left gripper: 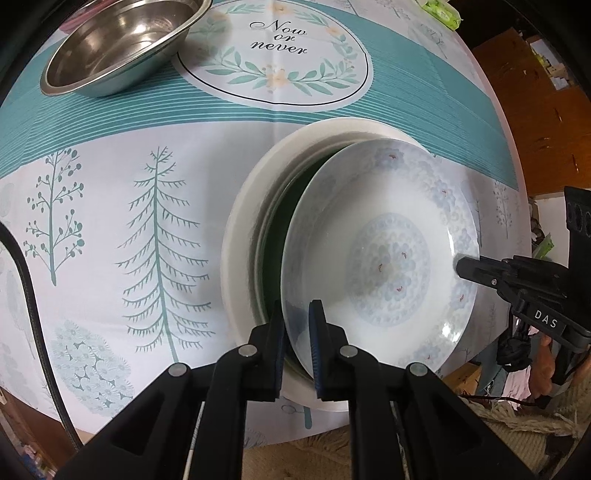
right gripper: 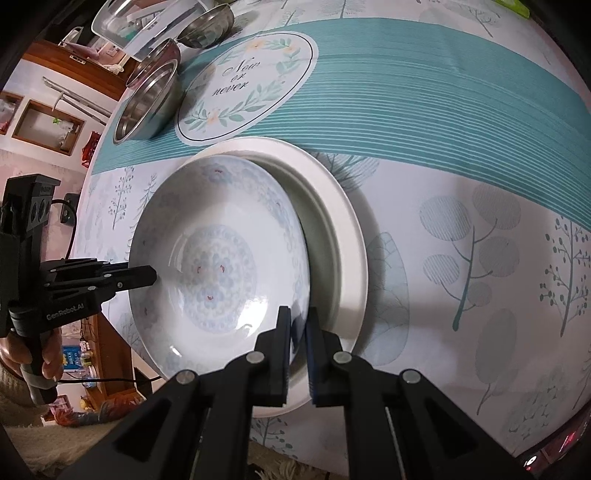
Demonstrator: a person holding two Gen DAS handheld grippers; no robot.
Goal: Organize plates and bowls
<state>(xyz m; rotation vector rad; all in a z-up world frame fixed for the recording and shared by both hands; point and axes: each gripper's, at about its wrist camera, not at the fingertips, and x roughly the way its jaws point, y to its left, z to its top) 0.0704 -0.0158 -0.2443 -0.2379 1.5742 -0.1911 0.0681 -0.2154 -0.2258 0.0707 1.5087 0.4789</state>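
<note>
A white plate with a pale blue flower pattern (left gripper: 388, 258) (right gripper: 214, 266) is held by its rim from two opposite sides. My left gripper (left gripper: 298, 332) is shut on its near edge in the left wrist view. My right gripper (right gripper: 298, 325) is shut on the opposite edge. Each gripper also shows in the other's view, the right gripper (left gripper: 461, 266) at the right and the left gripper (right gripper: 152, 275) at the left. The plate sits over a stack with a broad white plate (left gripper: 240, 229) (right gripper: 349, 221) and a dark green plate (left gripper: 277, 236), partly off-centre from them.
A steel bowl (left gripper: 122, 40) stands at the table's far left. The right wrist view shows two steel bowls (right gripper: 147, 99) (right gripper: 210, 26) and a clear container (right gripper: 140, 22) there. The patterned tablecloth (left gripper: 110, 206) covers the table; its edge runs close behind both grippers. A hand (right gripper: 22, 350) grips the left handle.
</note>
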